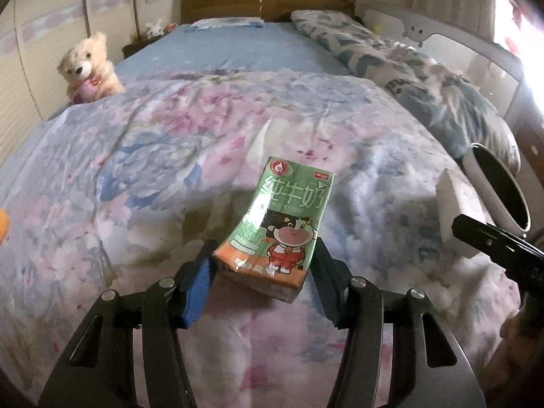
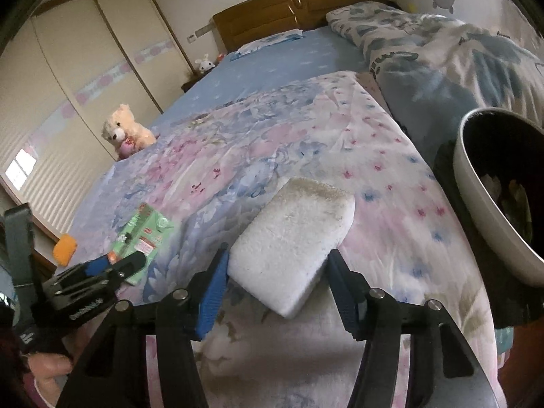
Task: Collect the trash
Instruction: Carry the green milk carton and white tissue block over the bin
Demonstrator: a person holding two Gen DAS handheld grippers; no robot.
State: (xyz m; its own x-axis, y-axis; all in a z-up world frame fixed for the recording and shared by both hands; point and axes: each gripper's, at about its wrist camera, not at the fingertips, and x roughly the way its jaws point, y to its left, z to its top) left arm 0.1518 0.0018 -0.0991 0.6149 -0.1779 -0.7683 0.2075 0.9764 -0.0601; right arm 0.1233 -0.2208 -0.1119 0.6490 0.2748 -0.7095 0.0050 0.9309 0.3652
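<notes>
Bin (image 1: 493,190) cut by right edge; orange object (image 1: 3,226) cropped at left.

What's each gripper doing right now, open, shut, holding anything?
Left gripper: shut on the milk carton.
Right gripper: shut on the white sponge.

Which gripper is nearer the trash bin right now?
Right. The right gripper, shut on the white foam block, has the trash bin close on its right. The left gripper, holding the milk carton, sits farther left across the bed.
</notes>
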